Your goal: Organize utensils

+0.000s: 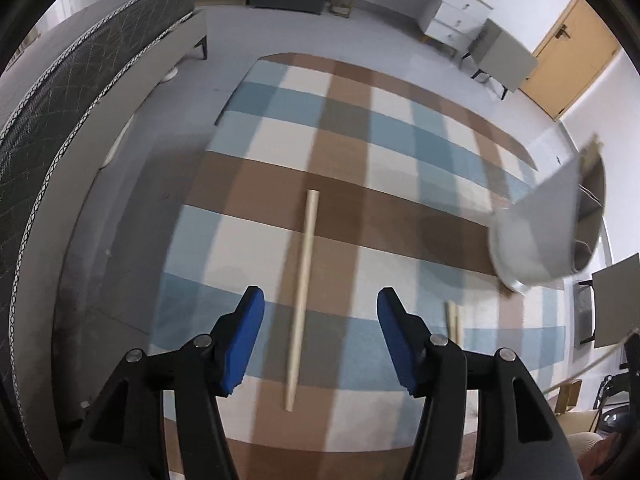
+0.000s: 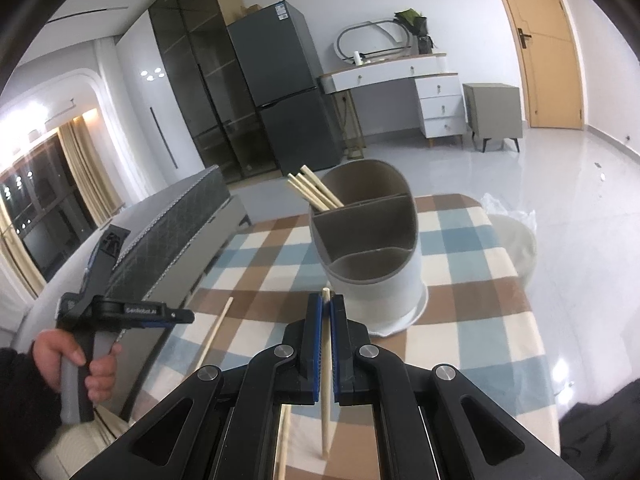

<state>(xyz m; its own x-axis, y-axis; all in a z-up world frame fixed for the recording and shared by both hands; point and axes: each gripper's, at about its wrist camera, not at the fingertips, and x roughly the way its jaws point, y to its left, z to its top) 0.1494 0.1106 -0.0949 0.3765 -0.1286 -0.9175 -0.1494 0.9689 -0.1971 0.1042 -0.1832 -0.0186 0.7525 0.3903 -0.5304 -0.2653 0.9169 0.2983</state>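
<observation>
Room: grey tiled floor, dark fridge (image 2: 280, 80), white dresser (image 2: 432, 96), wooden door (image 2: 548, 40).
Table: plaid cloth (image 1: 360, 128) in brown, blue and cream covers it.
Holder: white divided utensil holder (image 2: 372, 240) stands upright on the cloth; several chopsticks (image 2: 312, 190) lean in its far compartment.
Left gripper (image 1: 320, 320): held by a hand (image 2: 76, 364), pointing steeply down, blue pads apart, nothing gripped; a loose chopstick (image 1: 302, 296) lies on the cloth below the gap.
Right gripper (image 2: 327, 320): jaws clamped on one chopstick (image 2: 326, 400), just before the holder.
</observation>
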